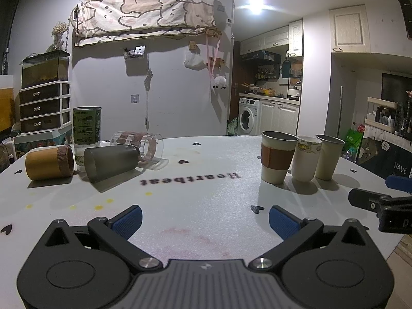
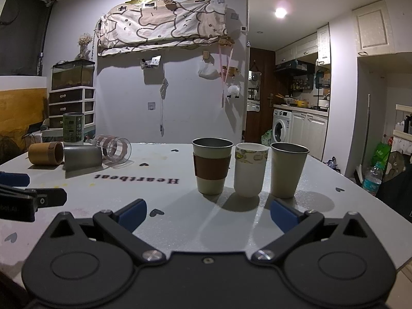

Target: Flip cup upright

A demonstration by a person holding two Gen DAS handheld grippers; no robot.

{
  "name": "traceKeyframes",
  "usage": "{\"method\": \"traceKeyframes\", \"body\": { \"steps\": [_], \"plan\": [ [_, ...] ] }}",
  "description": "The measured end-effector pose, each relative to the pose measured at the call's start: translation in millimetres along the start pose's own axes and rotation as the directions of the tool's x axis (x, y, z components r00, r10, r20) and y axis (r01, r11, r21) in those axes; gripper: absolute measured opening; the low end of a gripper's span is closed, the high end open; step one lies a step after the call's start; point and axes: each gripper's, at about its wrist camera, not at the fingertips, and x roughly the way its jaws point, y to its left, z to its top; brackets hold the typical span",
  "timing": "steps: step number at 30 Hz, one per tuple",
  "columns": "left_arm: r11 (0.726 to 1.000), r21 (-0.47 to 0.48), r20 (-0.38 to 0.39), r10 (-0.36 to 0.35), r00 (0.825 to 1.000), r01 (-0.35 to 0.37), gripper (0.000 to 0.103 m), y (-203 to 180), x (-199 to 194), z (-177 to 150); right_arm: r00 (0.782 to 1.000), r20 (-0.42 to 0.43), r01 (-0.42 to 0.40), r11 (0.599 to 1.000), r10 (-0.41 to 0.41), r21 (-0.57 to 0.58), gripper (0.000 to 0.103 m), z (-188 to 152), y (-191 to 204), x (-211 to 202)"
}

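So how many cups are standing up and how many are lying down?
Standing cups: 3 (sleeved cup, white cup, plain metal cup)
Lying cups: 3 (bamboo cup, grey cup, clear glass)
Standing green can: 1
Total: 7

My pads (image 1: 128, 221) blue. Table (image 1: 206, 193) white, black hearts. Lying cups: bamboo-tan (image 1: 49, 162), frosted grey (image 1: 112, 163), clear brown-checked (image 1: 139, 146). Upright cup (image 2: 212, 168) cream, brown sleeve.

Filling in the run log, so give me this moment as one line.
left gripper open, empty | right gripper open, empty | bamboo cup, grey cup, clear glass lying down | three cups upright
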Motion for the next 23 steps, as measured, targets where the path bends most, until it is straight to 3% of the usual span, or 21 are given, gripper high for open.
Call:
{"method": "traceKeyframes", "body": {
  "steps": [23],
  "plan": [
    [1.0,0.001,0.0,0.004,1.0,-0.004,0.103,-0.1,-0.1,-0.3,1.0,-0.001,-0.002,1.0,0.002,-0.003,0.103,-0.1,0.7,0.9]
  ]
}}
